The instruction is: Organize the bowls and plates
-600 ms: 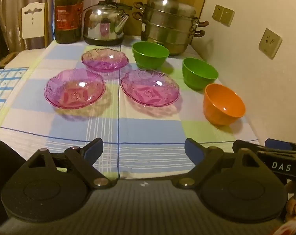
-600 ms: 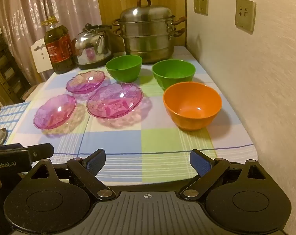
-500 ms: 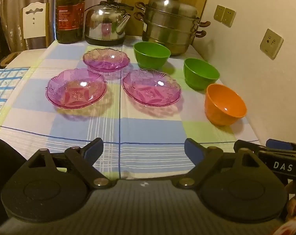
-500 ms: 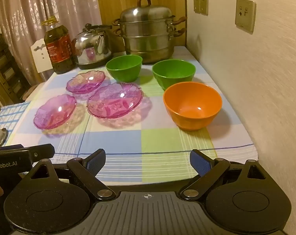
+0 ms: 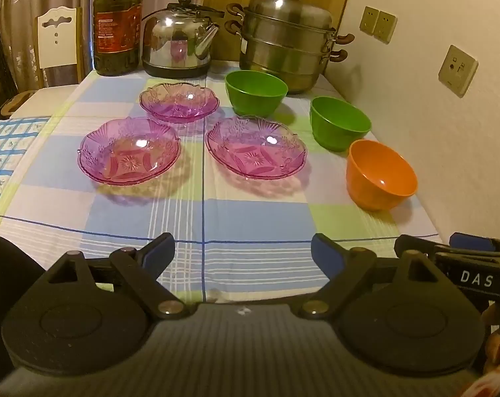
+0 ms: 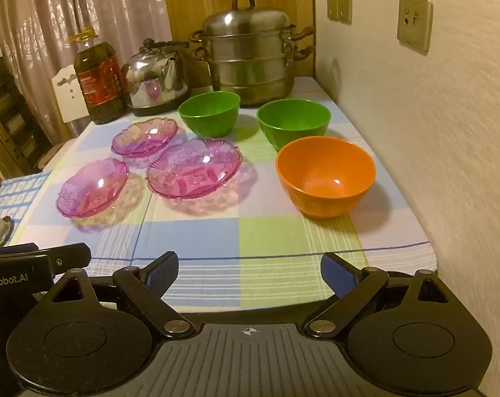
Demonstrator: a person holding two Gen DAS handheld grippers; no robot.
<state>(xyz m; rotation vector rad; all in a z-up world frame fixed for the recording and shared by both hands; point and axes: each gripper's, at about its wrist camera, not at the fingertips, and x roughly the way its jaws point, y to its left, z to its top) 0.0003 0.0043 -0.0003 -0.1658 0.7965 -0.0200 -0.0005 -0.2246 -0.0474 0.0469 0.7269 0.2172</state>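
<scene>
Three pink glass plates lie apart on the checked cloth: one at the left (image 5: pixel 129 150), one behind it (image 5: pixel 178 102), one in the middle (image 5: pixel 256 147). To their right stand two green bowls (image 5: pixel 256 87) (image 5: pixel 340 122) and an orange bowl (image 5: pixel 380 173), each upright and separate. My left gripper (image 5: pixel 242 253) is open over the table's near edge, well short of the plates. My right gripper (image 6: pixel 249 273) is open too, with nothing between its blue pads; the orange bowl (image 6: pixel 326 175) sits ahead of it, slightly right.
At the back stand an oil bottle (image 5: pixel 117 23), a steel kettle (image 5: pixel 178 41) and a stacked steel steamer pot (image 5: pixel 288 38). A wall with sockets (image 5: pixel 457 69) runs along the table's right edge. A white chair (image 5: pixel 58 39) stands behind the left corner.
The left wrist view has tilted slightly, so the plates and bowls sit a little lower and further right in it. The right gripper has not moved. Both stay open.
</scene>
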